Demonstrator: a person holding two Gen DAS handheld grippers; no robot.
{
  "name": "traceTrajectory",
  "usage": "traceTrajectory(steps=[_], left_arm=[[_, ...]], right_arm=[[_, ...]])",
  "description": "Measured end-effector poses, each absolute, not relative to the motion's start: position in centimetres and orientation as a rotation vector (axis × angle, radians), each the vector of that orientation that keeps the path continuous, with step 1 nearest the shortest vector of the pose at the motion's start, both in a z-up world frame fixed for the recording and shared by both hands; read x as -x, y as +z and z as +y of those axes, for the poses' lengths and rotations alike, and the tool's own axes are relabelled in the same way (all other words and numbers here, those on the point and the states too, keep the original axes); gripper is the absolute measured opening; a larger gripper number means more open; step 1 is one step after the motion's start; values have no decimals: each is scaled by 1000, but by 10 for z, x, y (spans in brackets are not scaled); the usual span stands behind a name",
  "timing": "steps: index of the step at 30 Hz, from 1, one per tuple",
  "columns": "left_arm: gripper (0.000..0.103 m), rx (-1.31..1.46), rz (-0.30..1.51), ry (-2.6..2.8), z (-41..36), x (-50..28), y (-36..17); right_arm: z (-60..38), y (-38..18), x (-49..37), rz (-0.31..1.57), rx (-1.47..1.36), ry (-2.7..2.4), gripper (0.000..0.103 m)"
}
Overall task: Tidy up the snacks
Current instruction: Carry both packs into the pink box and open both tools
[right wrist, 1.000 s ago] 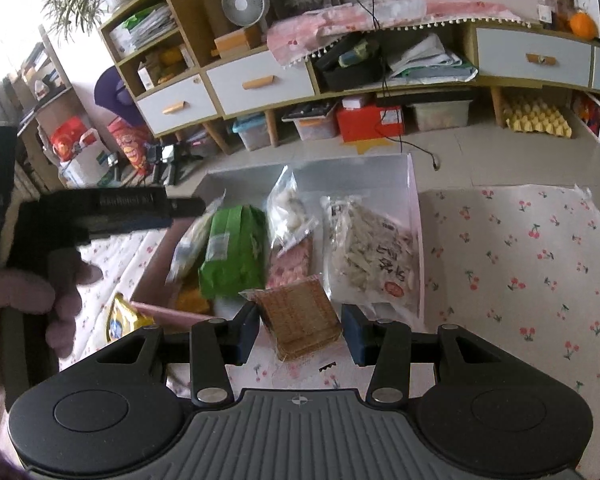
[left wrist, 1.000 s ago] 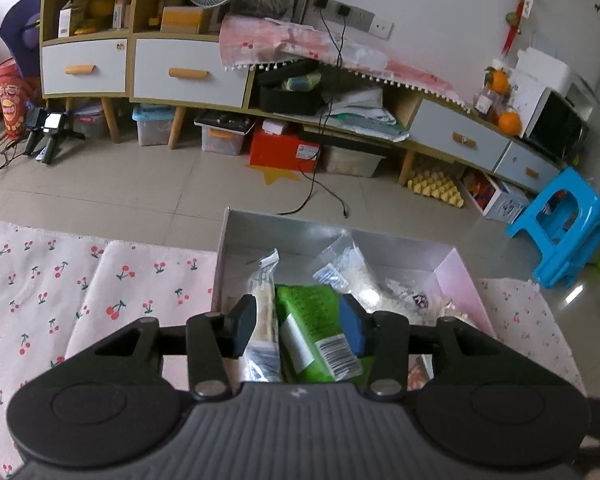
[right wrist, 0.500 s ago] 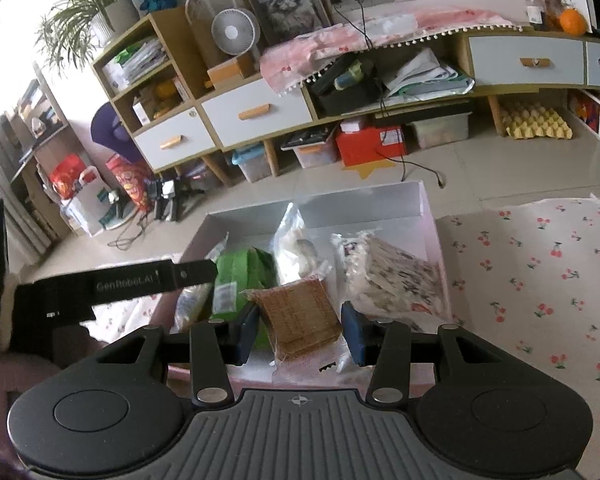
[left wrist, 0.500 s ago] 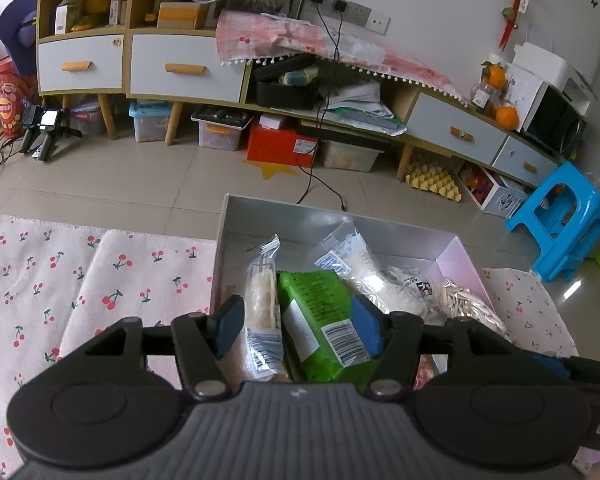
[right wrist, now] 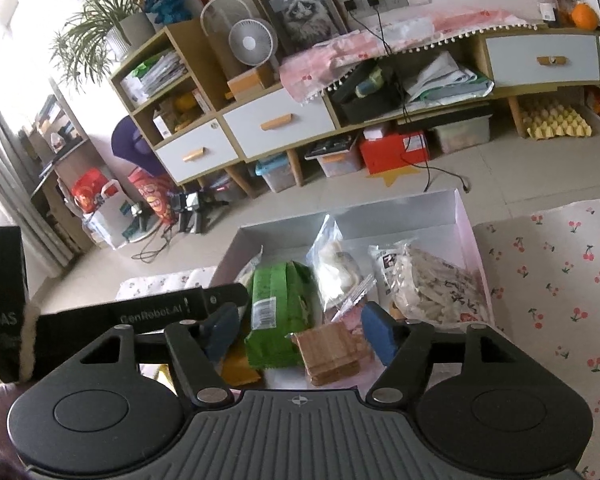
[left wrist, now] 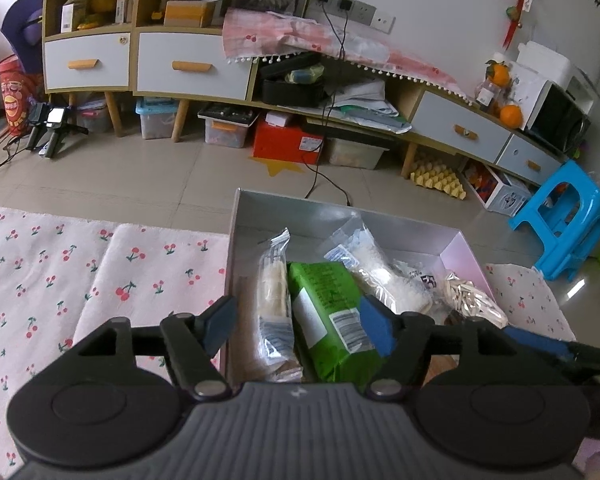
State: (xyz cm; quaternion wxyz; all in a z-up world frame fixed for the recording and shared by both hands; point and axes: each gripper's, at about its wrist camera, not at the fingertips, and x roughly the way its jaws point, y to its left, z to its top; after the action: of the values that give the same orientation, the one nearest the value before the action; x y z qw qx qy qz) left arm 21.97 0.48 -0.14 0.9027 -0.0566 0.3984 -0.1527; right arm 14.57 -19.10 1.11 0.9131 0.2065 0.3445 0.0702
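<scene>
Left gripper (right wrist: 220, 312), lettered "GenRobot.AI", and right gripper (right wrist: 298, 334) both just opening, gripping nothing; green foil barcode-labelled packet (right wrist: 278, 312) lying ahead.

My count, pkgs in box (right wrist: 466, 216), centre frame: 1 green bag (right wrist: 278, 304), 3 clear bags (right wrist: 336, 270), 1 brown wafer pack (right wrist: 332, 350). Orange pkg (right wrist: 238, 368), lower centre: 1.

blk grippers (left wrist: 298, 326), blue pads (left wrist: 374, 330), silver screws

surface: cherry-print cloth (left wrist: 100, 272) | on it: open box (left wrist: 260, 208) of snack packets
</scene>
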Motion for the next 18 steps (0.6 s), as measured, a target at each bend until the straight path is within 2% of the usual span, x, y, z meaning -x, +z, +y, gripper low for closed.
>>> traceTrajectory(steps=[2,16,18], left_arm=[[67,112,826,-315,6,-216,2],[95,108,827,-295,25,-164,30],[96,109,830,-274,29,-155,32]], right_arm=[[-190,16,-142,704,-420,144,76],[-188,47,-90,703,-345,104,90],[-189,51,-81,707,-321,87,91]])
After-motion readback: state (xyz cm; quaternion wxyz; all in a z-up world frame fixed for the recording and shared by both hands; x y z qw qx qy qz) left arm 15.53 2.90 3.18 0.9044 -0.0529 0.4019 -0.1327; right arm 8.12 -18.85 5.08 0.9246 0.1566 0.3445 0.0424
